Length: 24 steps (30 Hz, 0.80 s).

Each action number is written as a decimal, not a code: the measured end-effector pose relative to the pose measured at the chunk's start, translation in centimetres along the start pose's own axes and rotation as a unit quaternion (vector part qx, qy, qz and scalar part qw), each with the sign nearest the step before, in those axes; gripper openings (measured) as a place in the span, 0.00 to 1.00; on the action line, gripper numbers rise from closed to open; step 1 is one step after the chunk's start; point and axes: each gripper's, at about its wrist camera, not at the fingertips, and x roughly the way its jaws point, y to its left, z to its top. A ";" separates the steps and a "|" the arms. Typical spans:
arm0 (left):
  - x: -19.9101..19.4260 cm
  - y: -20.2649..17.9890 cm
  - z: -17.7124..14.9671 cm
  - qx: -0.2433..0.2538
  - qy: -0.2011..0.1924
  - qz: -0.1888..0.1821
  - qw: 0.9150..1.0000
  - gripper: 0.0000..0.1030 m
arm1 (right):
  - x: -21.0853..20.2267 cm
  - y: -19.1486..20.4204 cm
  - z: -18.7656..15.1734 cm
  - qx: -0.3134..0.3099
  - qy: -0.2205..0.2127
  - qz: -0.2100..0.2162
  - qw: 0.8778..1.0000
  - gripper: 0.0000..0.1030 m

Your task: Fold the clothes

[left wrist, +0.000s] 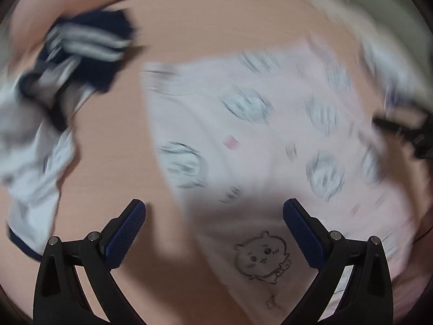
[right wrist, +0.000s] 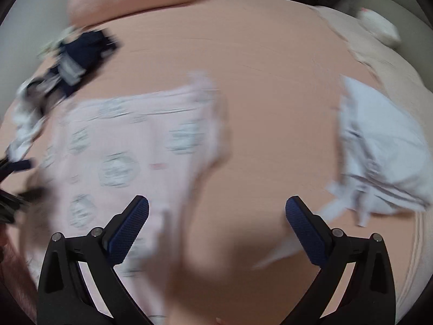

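Left gripper spread wide, holding nothing, above pink printed garment lying flat on the peach sheet. Navy-and-white clothes at 10 o'clock. Right gripper likewise agape, empty; white garment at 2 o'clock. Both views blurred.

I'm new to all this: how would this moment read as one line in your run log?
task: fold clothes | left tongs: open, empty | right tongs: open, empty | pink printed garment: flat on bed | views: motion-blurred
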 end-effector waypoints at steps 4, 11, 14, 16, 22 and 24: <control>-0.1 0.7 -0.7 0.003 0.011 -0.002 1.000 1.00 | 1.7 5.3 -2.2 -0.085 0.018 -0.020 0.996 0.99; -2.9 4.8 -3.6 -0.051 0.027 -0.016 0.998 1.00 | 1.4 0.4 -5.0 -0.027 0.025 0.012 0.999 1.00; -5.3 4.1 -4.9 -0.041 -0.011 -0.094 0.995 1.00 | 0.0 -1.7 -5.7 -0.005 0.032 0.003 0.999 1.00; -6.1 2.3 -5.4 -0.015 -0.020 -0.114 0.993 1.00 | -1.3 -1.0 -6.2 -0.018 0.027 0.001 0.999 1.00; -3.6 -0.6 -5.5 0.077 0.048 -0.040 0.995 1.00 | -2.0 5.6 -6.2 -0.059 0.011 0.034 0.998 1.00; -3.9 0.5 -5.7 0.061 0.050 -0.040 0.996 1.00 | 0.1 7.1 -6.6 -0.083 0.029 0.004 0.996 1.00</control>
